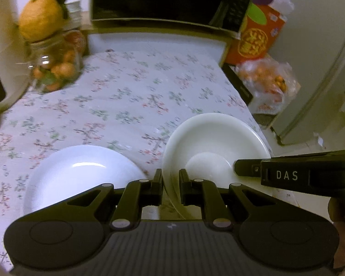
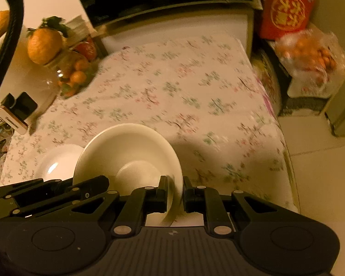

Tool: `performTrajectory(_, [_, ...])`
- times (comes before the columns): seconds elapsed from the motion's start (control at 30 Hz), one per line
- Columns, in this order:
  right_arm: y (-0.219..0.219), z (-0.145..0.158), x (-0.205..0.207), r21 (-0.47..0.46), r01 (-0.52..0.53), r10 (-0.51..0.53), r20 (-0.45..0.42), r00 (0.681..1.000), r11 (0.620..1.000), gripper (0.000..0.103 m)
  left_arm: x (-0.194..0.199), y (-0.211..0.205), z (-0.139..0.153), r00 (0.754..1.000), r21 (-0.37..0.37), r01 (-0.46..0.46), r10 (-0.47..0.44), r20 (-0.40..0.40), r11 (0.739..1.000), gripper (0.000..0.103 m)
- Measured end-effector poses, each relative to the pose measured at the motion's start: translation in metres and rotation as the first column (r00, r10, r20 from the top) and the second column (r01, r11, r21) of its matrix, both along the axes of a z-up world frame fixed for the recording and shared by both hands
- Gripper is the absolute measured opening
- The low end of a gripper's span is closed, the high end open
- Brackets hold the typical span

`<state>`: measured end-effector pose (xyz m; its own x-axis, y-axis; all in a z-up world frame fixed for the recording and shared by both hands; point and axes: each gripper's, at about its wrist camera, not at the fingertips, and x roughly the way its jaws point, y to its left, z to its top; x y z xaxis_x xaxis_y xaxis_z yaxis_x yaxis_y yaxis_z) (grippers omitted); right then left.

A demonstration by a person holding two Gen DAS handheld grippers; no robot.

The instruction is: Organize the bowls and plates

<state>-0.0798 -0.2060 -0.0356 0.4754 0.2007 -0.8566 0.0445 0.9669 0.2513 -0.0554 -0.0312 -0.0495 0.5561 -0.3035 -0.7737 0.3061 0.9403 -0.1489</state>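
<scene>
A white bowl is gripped at its rim from two sides: the left gripper is closed on the near-left edge, the right gripper on the near-right edge. The bowl is tilted, mouth turned toward the cameras. Being round, it has no long axis. A white plate lies flat on the floral tabletop, just left of the bowl.

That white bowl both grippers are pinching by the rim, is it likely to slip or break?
The bowl looks glazed and glossy, so probably slippery in thin rim grips. It seems rigid ceramic, likely to chip if dropped. Left gripper and right gripper on opposite edges should limit tilting.
</scene>
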Motion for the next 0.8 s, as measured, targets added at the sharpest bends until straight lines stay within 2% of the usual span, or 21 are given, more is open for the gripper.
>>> performTrajectory(0.37, [0.059, 0.01, 0.011, -0.003, -0.105, 0.105, 0.03, 0.994, 0.994, 0.012, -0.002, 0.056, 0.004, 0.994, -0.015, -0.111, 0.11, -0.015, 0.994, 0.012])
performTrajectory(0.8, [0.107, 0.0, 0.017, -0.008, -0.199, 0.199, -0.005, 0.98, 0.98, 0.013, -0.003, 0.091, -0.006, 0.983, 0.001, -0.177, 0.176, -0.05, 0.984, 0.012])
